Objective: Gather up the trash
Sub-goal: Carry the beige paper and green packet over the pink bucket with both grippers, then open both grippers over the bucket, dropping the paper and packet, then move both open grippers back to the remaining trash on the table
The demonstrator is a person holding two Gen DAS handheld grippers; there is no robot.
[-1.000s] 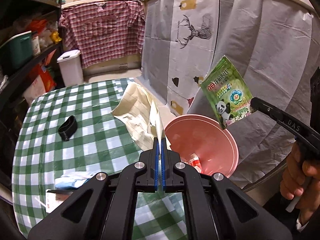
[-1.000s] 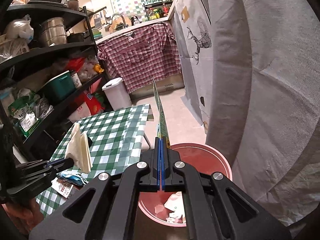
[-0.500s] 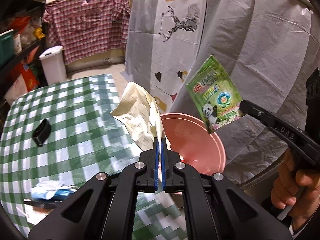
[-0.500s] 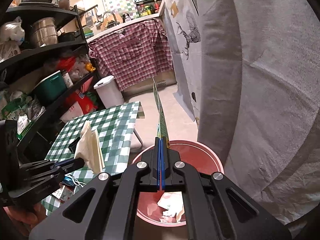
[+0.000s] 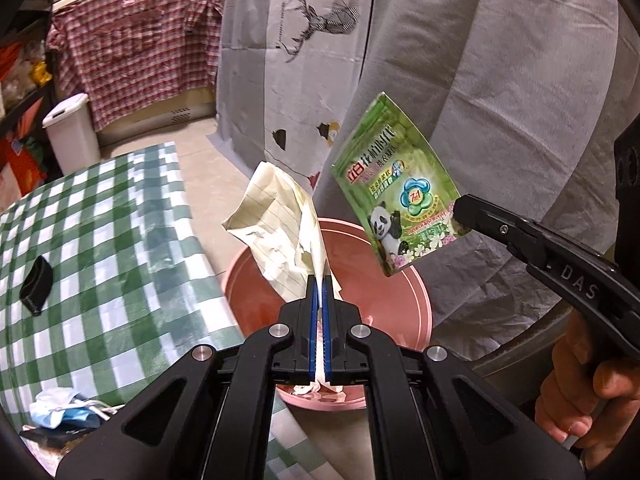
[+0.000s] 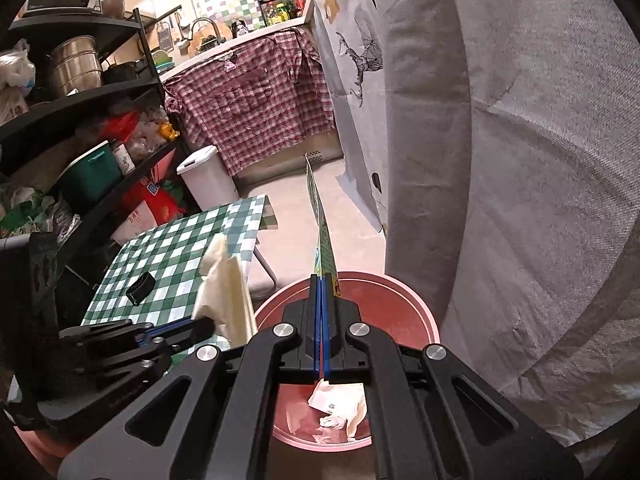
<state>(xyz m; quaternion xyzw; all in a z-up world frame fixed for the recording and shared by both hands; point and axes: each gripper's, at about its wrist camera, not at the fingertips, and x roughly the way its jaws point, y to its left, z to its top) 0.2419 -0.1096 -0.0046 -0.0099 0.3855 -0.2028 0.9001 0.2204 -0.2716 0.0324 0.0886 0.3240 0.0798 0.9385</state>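
The lined paper [image 5: 280,232] stands clamped in the closed left tool [image 5: 319,292], its crumpled long side rising up and away from the tips and leaning toward the tabletop [image 5: 120,248]. It hangs over the near rim of the pink bin [image 5: 416,300]. The green sachet [image 5: 396,196], printed with a panda, is pinched by one lower corner in the closed right tool [image 5: 460,210]; its long axis tilts up and to the left, its printed face toward the left camera, and it hangs above the bin's far side. A hand [image 5: 584,392] holds that tool's grip.

The bin stands on the floor just beside the tabletop, which wears a green-and-white check cloth. On the cloth lie a small black object [image 5: 36,284] and, nearer, a blue-and-white crumpled piece [image 5: 60,408]. A grey cloth [image 5: 500,80] hangs behind the bin, with a deer-print sheet [image 5: 288,40] next to it. Further off are a white lidded bin [image 5: 72,132] and a red plaid shirt [image 5: 132,56].

The right wrist view shows the sachet [image 6: 322,232] edge-on, a thin blade rising from the right tool [image 6: 322,280], and the left tool [image 6: 208,326] from the side with the paper [image 6: 226,288] upright. Only here do crumpled scraps [image 6: 340,408] inside the bin [image 6: 404,296] show clearly, along with black shelves [image 6: 80,96] of pots and packets and a sink counter behind.
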